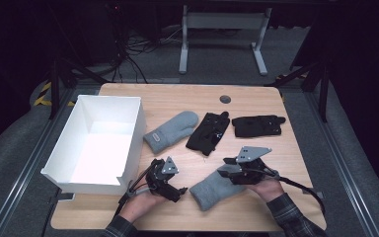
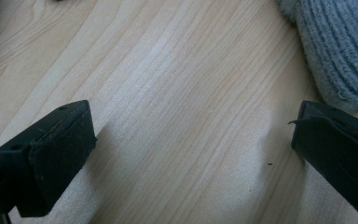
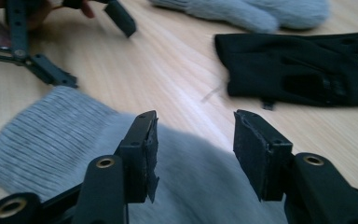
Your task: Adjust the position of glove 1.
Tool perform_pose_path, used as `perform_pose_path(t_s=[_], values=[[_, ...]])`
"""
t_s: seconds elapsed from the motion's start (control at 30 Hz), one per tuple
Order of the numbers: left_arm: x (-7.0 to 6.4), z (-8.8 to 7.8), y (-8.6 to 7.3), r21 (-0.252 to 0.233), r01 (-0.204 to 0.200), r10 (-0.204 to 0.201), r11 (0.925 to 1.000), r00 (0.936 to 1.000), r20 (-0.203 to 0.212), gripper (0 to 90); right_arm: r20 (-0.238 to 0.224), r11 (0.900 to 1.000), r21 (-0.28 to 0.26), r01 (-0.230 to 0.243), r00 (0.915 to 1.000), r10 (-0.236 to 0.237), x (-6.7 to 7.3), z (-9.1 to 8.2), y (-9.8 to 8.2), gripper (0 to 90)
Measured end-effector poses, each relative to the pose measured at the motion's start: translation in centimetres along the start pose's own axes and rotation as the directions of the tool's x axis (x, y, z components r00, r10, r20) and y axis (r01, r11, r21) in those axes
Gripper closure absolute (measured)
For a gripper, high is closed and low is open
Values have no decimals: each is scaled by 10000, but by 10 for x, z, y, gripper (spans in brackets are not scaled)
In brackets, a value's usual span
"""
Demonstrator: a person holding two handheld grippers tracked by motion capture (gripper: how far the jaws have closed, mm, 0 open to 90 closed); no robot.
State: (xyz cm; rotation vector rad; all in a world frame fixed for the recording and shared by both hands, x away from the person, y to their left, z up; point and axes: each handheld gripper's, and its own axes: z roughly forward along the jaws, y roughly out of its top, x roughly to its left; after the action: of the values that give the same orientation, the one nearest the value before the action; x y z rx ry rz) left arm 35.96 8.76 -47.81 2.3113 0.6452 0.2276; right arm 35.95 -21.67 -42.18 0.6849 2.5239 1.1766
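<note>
On the wooden table (image 1: 177,98), both grippers' fingers spread, right gripper (image 3: 193,140) over grey mitten (image 1: 212,190), black gloves (image 1: 256,126) beyond.

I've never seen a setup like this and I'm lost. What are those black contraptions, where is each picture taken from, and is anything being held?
A person sits at a wooden table with a hand-held two-jaw gripper in each hand. The high view looks down from above; the other two come from cameras riding on each gripper. On the table lie a white box, two grey mittens and two black gloves. The left gripper is open over bare wood. The right gripper hovers over the near mitten, jaws apart and not pressing it. Nothing is held.
</note>
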Motion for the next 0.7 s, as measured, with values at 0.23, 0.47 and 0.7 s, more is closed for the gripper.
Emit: perform_pose_path(t_s=[0.23,0.47,0.7], values=[[0,0,0,0,2,-2,10000,10000,2,0,918,9959,-69,-900,9917,902,-23,-24,-22,422],[0,0,0,2,-1,1,10000,10000,0,0,1670,9877,-223,-1549,9735,1564,-40,-43,-44,358],[0,0,0,-2,9,-9,10000,10000,-5,0,2238,9746,-251,-2227,9489,2226,-53,-56,-71,309]])
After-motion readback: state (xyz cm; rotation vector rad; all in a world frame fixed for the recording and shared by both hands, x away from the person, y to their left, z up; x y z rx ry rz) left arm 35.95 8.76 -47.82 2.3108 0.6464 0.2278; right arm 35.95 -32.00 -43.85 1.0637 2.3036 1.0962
